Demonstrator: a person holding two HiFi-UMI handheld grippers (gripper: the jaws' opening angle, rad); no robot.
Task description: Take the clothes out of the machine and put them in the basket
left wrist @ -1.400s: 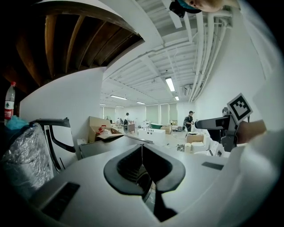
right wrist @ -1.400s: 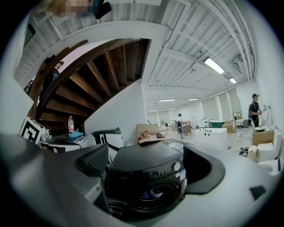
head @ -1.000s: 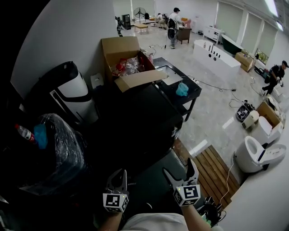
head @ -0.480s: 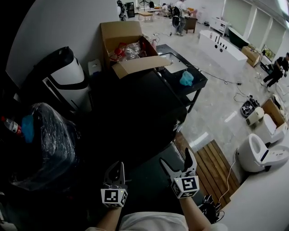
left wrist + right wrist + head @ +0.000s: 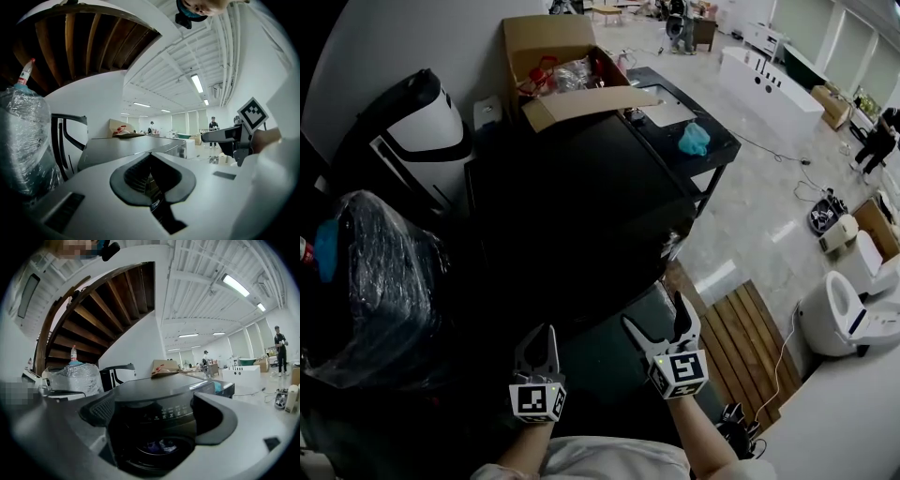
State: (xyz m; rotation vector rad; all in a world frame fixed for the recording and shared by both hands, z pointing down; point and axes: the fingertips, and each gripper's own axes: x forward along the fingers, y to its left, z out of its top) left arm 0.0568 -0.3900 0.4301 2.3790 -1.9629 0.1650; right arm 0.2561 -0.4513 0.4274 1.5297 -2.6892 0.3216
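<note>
- Right now the job is only at its start. No clothes are out, and I see no basket in any view.
- The left claw (image 5: 536, 332) is pressed together, with nothing in it. In its own view the two tips (image 5: 150, 153) meet.
- The right claw (image 5: 654, 314) is spread wide and holds nothing (image 5: 153, 399).
- Both claws hang low and close to the person, side by side, near the front of the washing machine (image 5: 581, 206) but not touching it.
- The washing machine is dark and stands right ahead. The right claw looks straight at its front.
- Between the spread jaws shows the round door (image 5: 157, 446), low down under the row of small lights. Something bluish shows behind the glass. That may be the clothes, but it is too small to be sure.
- I cannot tell if the door is shut tight.
- Next, I think, a claw must go down to the door and pull it open, then reach in and pinch a piece of cloth.
</note>
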